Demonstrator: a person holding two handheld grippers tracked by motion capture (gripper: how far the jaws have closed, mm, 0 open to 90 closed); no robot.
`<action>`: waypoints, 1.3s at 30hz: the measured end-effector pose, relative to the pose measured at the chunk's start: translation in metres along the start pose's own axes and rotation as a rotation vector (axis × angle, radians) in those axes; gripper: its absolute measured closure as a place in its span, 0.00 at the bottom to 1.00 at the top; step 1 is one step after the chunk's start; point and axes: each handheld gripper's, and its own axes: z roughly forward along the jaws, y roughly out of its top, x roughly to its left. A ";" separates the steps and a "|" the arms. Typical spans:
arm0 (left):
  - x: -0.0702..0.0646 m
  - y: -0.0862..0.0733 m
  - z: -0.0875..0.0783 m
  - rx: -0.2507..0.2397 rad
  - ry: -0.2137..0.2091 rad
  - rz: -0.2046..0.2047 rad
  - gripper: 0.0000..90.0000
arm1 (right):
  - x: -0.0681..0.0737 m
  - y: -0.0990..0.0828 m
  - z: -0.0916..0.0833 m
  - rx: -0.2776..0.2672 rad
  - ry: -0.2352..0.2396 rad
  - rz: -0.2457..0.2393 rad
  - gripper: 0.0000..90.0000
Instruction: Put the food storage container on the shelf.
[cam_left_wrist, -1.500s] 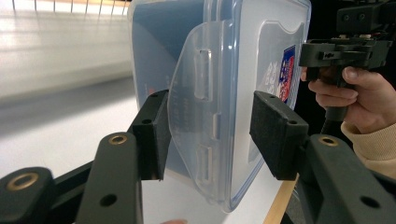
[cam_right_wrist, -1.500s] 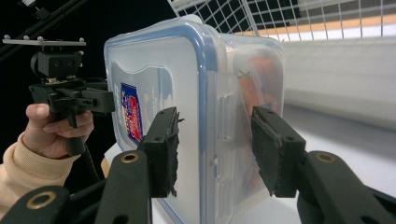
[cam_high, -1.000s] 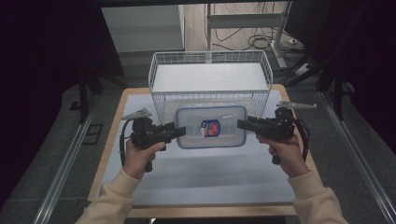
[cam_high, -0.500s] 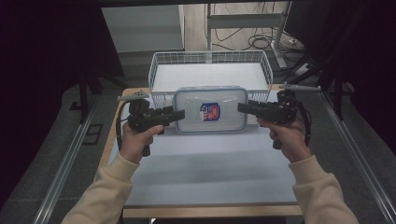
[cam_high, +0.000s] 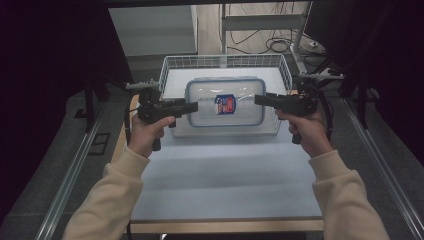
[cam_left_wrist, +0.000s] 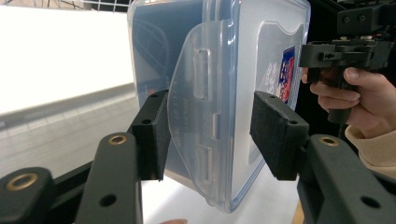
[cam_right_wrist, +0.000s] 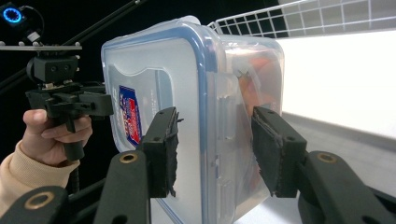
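Two hand-held grippers carry a clear plastic food container (cam_high: 226, 105) between them, above a white wire basket (cam_high: 170, 67) at the far end of the counter (cam_high: 220, 175). The left hand-held gripper (cam_high: 194, 106) clamps its jaws on one end's lid latch; the right hand-held gripper (cam_high: 258, 99) clamps the opposite end. A red and blue label (cam_high: 225, 104) on the lid is too small to read. Something orange inside is blurred.

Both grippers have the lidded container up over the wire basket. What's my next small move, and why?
Probably lower it straight down, both hands together. The container hangs over the wire basket, held at its ends by the left gripper and right gripper. Open only once it rests on the basket floor.
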 end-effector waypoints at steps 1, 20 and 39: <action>0.002 0.004 0.001 0.002 -0.002 -0.003 0.55 | -0.001 0.003 0.001 0.002 -0.001 0.005 0.59; 0.049 0.055 0.031 0.040 -0.013 -0.085 0.54 | -0.042 0.055 0.033 0.019 -0.030 0.094 0.58; 0.084 0.069 0.052 0.074 -0.018 -0.196 0.55 | -0.071 0.071 0.058 0.047 -0.059 0.178 0.58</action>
